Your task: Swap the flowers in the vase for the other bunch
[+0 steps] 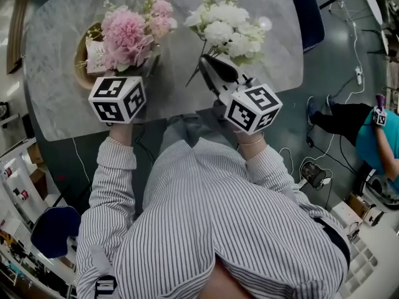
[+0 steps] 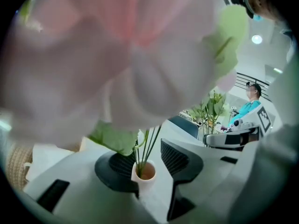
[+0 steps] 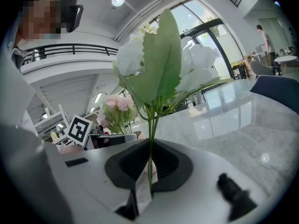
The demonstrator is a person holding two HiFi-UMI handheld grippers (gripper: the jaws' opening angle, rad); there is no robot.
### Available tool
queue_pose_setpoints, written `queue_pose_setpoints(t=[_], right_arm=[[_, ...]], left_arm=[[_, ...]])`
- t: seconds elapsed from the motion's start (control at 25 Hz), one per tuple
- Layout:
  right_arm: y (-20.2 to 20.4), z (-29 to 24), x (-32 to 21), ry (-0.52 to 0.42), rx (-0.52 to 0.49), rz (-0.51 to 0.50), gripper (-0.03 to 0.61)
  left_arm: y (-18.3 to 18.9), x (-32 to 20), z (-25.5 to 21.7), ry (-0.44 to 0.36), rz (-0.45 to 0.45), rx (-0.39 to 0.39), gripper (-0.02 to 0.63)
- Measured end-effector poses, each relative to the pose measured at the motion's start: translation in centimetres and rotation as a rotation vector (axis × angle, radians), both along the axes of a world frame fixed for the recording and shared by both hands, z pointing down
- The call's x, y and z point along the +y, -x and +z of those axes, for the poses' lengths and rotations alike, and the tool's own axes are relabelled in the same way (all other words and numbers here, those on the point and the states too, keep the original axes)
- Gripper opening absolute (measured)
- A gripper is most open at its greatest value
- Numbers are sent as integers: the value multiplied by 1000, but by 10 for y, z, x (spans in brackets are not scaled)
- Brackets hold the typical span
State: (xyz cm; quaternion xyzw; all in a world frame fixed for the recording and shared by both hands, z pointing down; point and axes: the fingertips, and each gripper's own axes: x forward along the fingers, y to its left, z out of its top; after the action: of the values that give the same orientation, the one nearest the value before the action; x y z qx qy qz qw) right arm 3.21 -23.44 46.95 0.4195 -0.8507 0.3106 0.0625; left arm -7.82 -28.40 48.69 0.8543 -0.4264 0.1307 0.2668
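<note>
White bunch [image 3: 156, 64] stands upright, stems clenched in right tool [image 3: 149, 168]; left tool [image 2: 152, 160] released around vase [image 2: 145, 181] holding upright pink flowers [image 2: 117, 55].

Pink bunch [image 1: 129, 35], white bunch [image 1: 225, 31], marble table [image 1: 56, 98]

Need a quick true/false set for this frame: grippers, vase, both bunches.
1. The right gripper is shut on the white bunch's stems. True.
2. The left gripper is clamped on the vase. False: its jaws stand apart, with the vase between them.
3. The white bunch stands in the vase. False: the pink bunch does.
4. A woven basket lies on the table by the pink bunch. True.
</note>
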Motion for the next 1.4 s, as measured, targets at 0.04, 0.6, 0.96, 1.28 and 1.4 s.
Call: queue_pose_setpoints(t=[0.04, 0.6, 0.96, 1.28, 1.4], right_arm=[[0, 0, 0, -2, 0, 1, 28], [2, -22, 6, -53, -8, -5, 28], [7, -41, 13, -116, -12, -33, 28], [5, -76, 20, -206, -3, -87, 28], [8, -87, 21, -233, -4, -102, 28]], left_arm=[[0, 0, 1, 3, -4, 0, 150], [14, 9, -15, -8, -95, 16, 258], [19, 31, -24, -14, -139, 74, 270], [26, 54, -41, -22, -200, 68, 270], [30, 63, -52, -37, -208, 78, 268]])
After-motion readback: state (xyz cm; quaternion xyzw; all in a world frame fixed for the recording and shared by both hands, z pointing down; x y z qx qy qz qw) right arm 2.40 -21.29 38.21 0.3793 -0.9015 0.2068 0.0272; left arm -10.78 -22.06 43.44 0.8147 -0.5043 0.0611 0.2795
